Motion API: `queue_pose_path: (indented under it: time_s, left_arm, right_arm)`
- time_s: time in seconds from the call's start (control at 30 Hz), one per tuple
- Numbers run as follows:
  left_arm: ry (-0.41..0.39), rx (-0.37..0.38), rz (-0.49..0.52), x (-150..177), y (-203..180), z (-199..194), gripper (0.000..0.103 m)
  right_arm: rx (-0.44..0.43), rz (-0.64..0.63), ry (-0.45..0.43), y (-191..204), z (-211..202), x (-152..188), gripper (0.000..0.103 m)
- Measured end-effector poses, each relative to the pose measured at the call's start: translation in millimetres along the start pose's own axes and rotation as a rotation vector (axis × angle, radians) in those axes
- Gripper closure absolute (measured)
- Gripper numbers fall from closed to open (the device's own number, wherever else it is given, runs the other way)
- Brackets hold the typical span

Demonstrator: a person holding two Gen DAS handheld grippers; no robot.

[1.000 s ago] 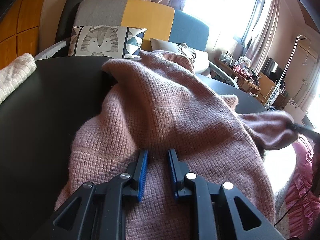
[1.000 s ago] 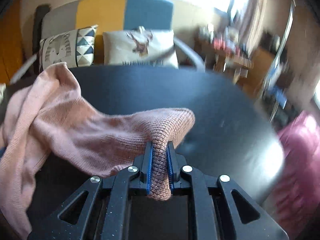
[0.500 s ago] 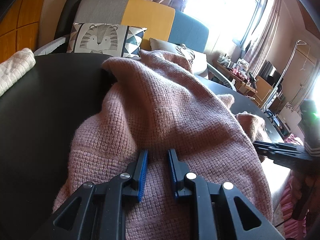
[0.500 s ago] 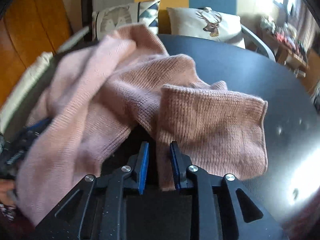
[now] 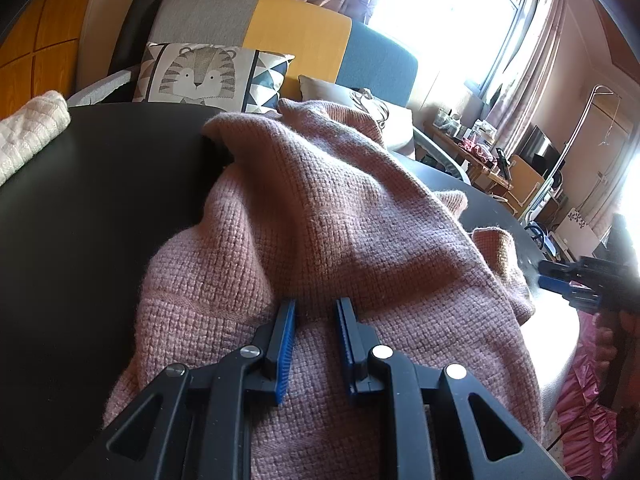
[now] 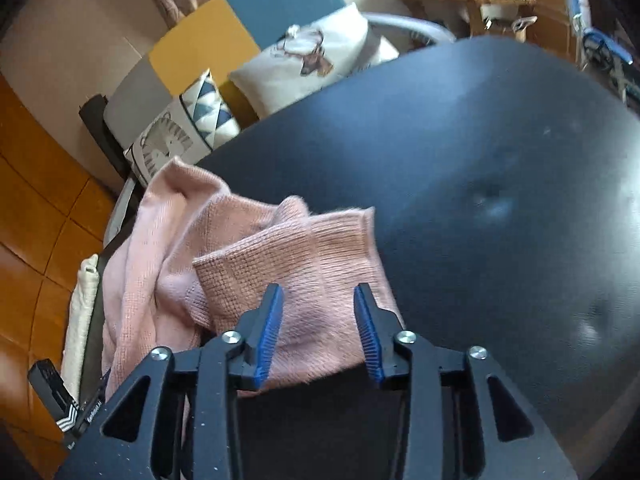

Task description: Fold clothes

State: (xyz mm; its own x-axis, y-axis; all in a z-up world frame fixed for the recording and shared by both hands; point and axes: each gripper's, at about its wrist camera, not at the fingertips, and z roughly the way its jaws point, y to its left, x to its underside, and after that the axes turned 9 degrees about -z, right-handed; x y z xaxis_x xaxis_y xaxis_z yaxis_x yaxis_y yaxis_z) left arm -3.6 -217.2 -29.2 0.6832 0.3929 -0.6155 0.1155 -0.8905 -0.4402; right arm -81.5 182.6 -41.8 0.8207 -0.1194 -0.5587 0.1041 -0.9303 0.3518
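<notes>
Since a second ago: sleeve cuff (image 6: 320,264) released from the right gripper (image 6: 318,332), now spread wide just short of it, cuff lying flat on the black table (image 6: 500,152) ahead of the fingertips. Pink knit sweater (image 5: 320,232) heaped beyond and beneath the left gripper (image 5: 314,344), fingers narrowly parted, nothing visibly pinched; soft, light, stretchy, probably best pinched at ribbed cuff or hem. Cuff plain only in right view; cream quilted cloth (image 5: 28,128) clearer in left.

no readable text, labels or numbers
</notes>
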Motion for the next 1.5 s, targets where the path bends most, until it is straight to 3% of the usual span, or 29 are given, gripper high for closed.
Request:
queue_pose_path:
  time_s: [0.17,0.3,0.5,1.17,1.5]
  left_arm:
    - [0.000,0.001,0.000,-1,1,1,0.083]
    - [0.000,0.002,-0.002,0,0,1,0.083]
    - [0.000,0.004,-0.003,1,0,0,0.083]
    - [0.001,-0.004,0.000,0,-1,1,0.083]
    - [-0.017,-0.061,0.029,6,-10,-1,0.083]
  right_arm:
    - [0.089,-0.095,0.030,23,31,4,0.061]
    - [0.157,-0.179,0.030,39,42,7,0.083]
    - [0.224,-0.201,0.026,22,33,-3,0.093]
    - [0.588,-0.248,0.090,-83,54,-51,0.093]
    - [0.648,-0.218,0.090,-111,62,-80,0.092]
